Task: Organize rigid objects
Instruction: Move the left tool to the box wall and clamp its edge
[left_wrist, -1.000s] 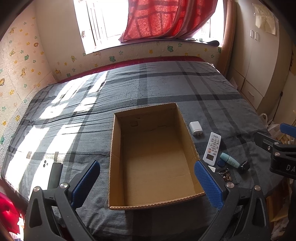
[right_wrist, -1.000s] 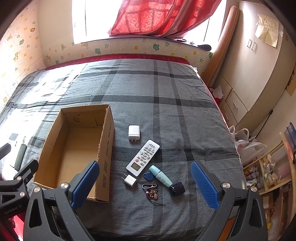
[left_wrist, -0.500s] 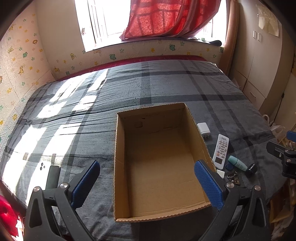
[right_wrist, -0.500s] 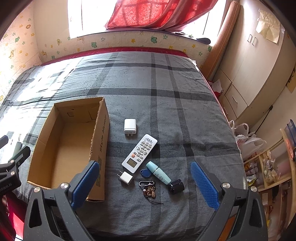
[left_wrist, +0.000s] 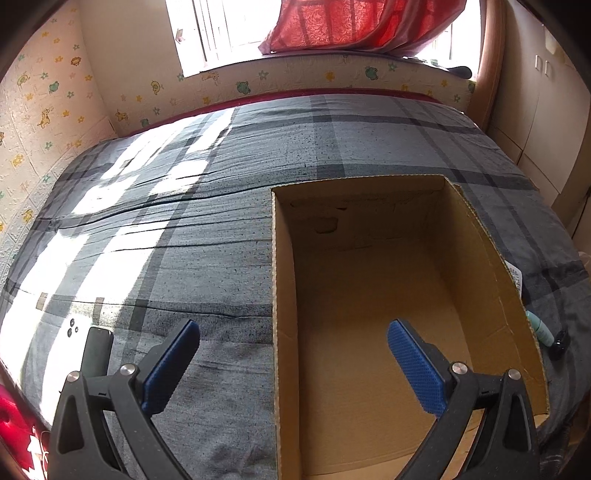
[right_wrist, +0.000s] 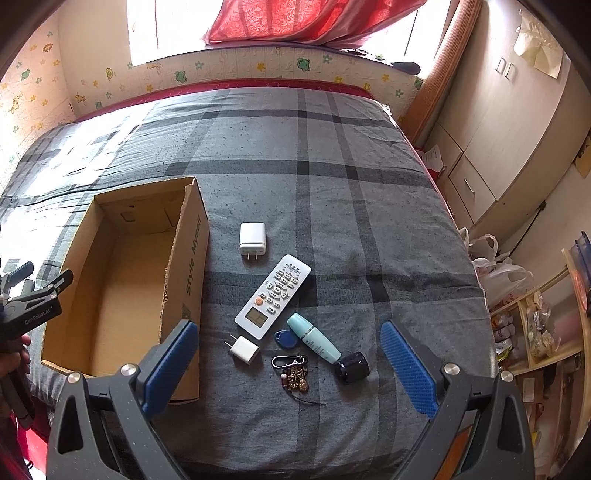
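From my right wrist I could see the whole spread on the bed (right_wrist: 369, 221): the cardboard box (right_wrist: 192, 258) lay at the left, and beside it sat a white charger (right_wrist: 252, 237), the remote (right_wrist: 273, 295), a small white plug (right_wrist: 243, 349), a blue key fob (right_wrist: 283, 338), a keyring (right_wrist: 293, 373), a mint tube (right_wrist: 314, 338) and its dark cap (right_wrist: 352, 367). My left wrist hid most of these behind the box wall (left_wrist: 491, 280); only the tube (left_wrist: 540, 328) and cap (left_wrist: 559, 341) peeked past it, but it alone showed a black phone (left_wrist: 96, 350) lying at the bed's near left. My right fingers (right_wrist: 288, 369) stood wide apart, gripping nothing, above the small items. My left fingers (left_wrist: 293, 369) were equally spread and empty, straddling the box's left wall. Compared with a second earlier, the left camera had moved in closer to the box, which now filled far more of its view, and the right had come nearer the items
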